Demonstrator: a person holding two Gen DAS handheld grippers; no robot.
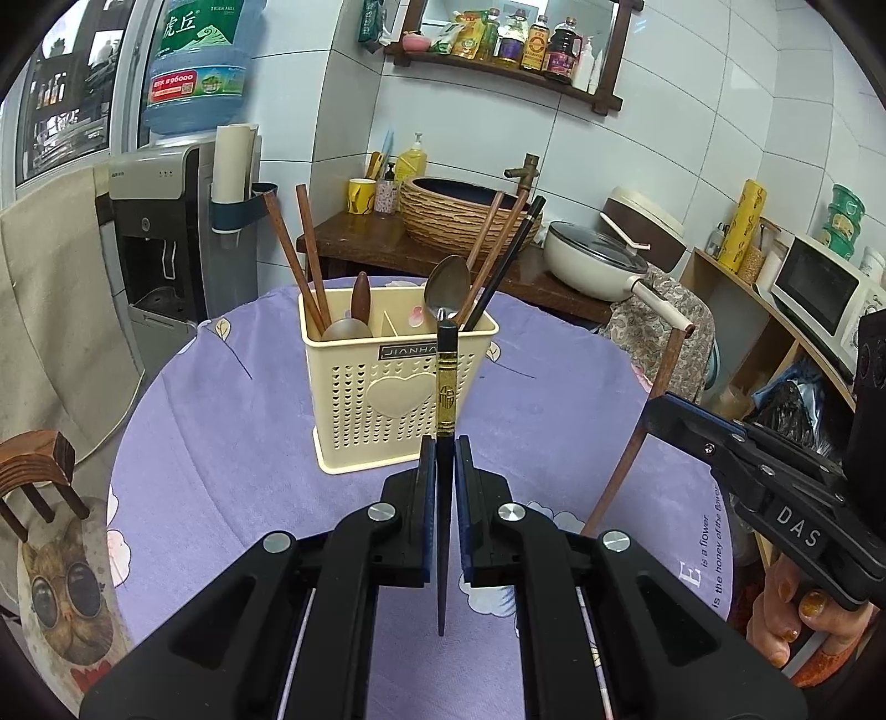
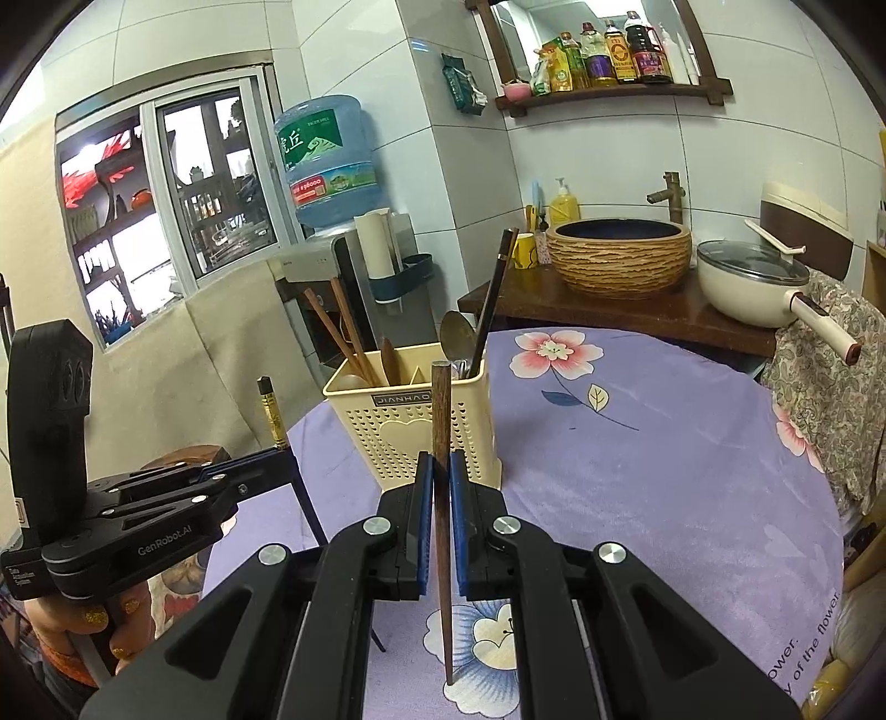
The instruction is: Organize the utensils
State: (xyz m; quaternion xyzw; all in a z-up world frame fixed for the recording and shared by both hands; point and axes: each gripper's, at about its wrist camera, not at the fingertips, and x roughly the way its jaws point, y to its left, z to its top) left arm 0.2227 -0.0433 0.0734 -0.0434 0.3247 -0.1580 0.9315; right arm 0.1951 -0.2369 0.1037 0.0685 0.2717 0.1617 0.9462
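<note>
A cream perforated utensil holder point(image 1: 382, 387) point(image 2: 410, 426) stands on the purple tablecloth, with brown chopsticks point(image 1: 307, 260), a wooden spoon point(image 1: 361, 299), a metal spoon point(image 1: 447, 291) and a black chopstick point(image 1: 506, 260) in it. My left gripper point(image 1: 441, 459) is shut on a black chopstick with a gold band point(image 1: 446, 387), held upright in front of the holder. My right gripper point(image 2: 441, 476) is shut on a brown wooden chopstick point(image 2: 441, 410), also upright, near the holder. Each gripper shows in the other's view: the right gripper point(image 1: 656, 412) with its brown chopstick point(image 1: 659, 382), the left gripper point(image 2: 277, 459) with its gold-banded chopstick point(image 2: 271, 412).
The round table point(image 1: 221, 443) point(image 2: 664, 471) carries a floral purple cloth. Behind it are a woven basin point(image 1: 465, 213), a lidded pan point(image 1: 598, 260), a water dispenser point(image 1: 160, 221) and a wall shelf of bottles point(image 1: 515, 44). A wooden chair with a cat cushion point(image 1: 61, 581) stands at the left.
</note>
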